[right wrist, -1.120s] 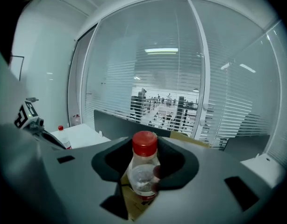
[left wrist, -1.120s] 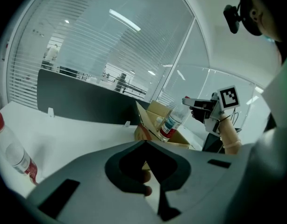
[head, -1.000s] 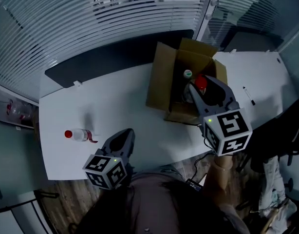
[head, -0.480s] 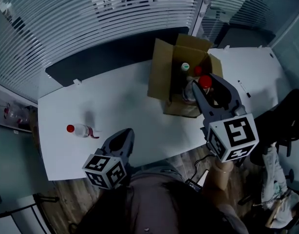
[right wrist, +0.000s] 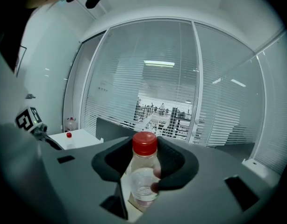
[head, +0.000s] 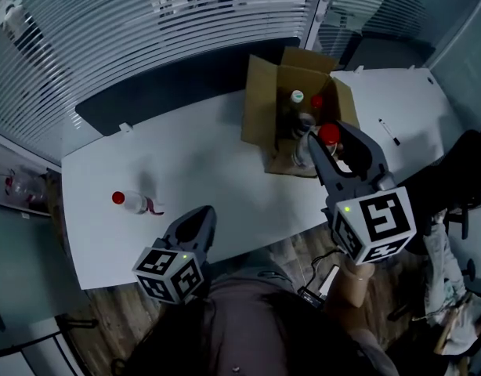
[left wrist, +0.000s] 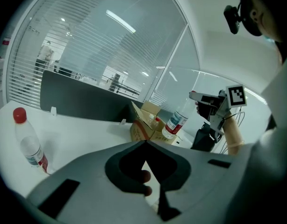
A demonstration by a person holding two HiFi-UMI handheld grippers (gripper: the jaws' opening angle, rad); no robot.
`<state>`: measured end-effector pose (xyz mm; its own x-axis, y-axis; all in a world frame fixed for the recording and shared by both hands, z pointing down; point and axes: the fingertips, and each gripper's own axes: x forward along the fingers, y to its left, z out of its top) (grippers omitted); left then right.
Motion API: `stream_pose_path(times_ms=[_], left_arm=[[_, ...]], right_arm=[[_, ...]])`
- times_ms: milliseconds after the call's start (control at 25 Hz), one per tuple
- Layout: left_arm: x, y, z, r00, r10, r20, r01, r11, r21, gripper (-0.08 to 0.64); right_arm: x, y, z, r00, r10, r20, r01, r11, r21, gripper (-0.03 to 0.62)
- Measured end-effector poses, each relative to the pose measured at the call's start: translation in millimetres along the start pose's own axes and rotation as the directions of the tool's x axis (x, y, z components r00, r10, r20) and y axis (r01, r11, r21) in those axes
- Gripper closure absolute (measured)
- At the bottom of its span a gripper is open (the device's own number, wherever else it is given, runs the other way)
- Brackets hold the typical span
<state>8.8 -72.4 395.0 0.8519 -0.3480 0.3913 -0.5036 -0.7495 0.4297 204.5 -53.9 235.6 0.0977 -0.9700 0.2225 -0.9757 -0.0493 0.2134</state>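
Clamping a clear bottle [right wrist: 142, 178] just below its red cap [right wrist: 144, 143], the right gripper [head: 325, 135] has one jaw pressed against each side of the bottle's shoulder, with the cap standing above the jaws. Bottle orientation: long axis near vertical, cap up, base down. The left gripper view shows a slight tilt, with the base swung toward the cardboard box [head: 260, 108]. Bottle position: held in the air, clear of the white table [head: 209, 171], and over the near right corner of the box as the head view shows it. The box stands on the far right part of the table with its top open and its flaps raised. Two further bottles stand inside it, one with a pale cap [head: 297, 96] and one with a red top [head: 316, 102]. The left gripper [head: 204, 214] has its jaws together with nothing between them. It hovers over the near edge of the table, well apart from the box and from the right gripper. A second bottle [head: 135, 203] stands on the left part of the table, red cap up and label near its base, well apart from the box. It is the item nearest the left gripper. A dark partition panel [head: 186, 84] runs along the far edge of the table, with window blinds [head: 146, 30] behind it.
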Motion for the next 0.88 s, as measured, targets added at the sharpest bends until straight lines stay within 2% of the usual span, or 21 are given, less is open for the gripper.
stream_pose_path(times_ms=[160, 400, 640, 880], left_arm=[[-7.2, 2.5, -2.5, 1.0, -0.001, 0.0, 0.001, 1.0, 0.004, 0.552], [-21.4, 11.6, -4.3, 1.0, 0.016, 0.01, -0.016, 1.0, -0.005, 0.552], [-39.7, 27.5, -2.9, 0.997, 0.067, 0.038, -0.066, 0.997, -0.028, 0.552], [-62.8, 50.0, -6.1, 0.987, 0.142, 0.073, -0.137, 0.988, -0.071, 0.552]], right_arm=[[0.3, 8.4, -10.2, 1.0, -0.011, -0.015, 0.011, 1.0, 0.007, 0.434], [7.3, 34.8, -15.4, 0.999, 0.032, -0.023, -0.031, 0.999, 0.019, 0.434], [26.3, 68.2, -20.1, 0.992, 0.117, -0.041, -0.116, 0.993, 0.02, 0.434], [49.9, 110.8, -22.7, 0.974, 0.22, -0.052, -0.22, 0.975, 0.017, 0.434]])
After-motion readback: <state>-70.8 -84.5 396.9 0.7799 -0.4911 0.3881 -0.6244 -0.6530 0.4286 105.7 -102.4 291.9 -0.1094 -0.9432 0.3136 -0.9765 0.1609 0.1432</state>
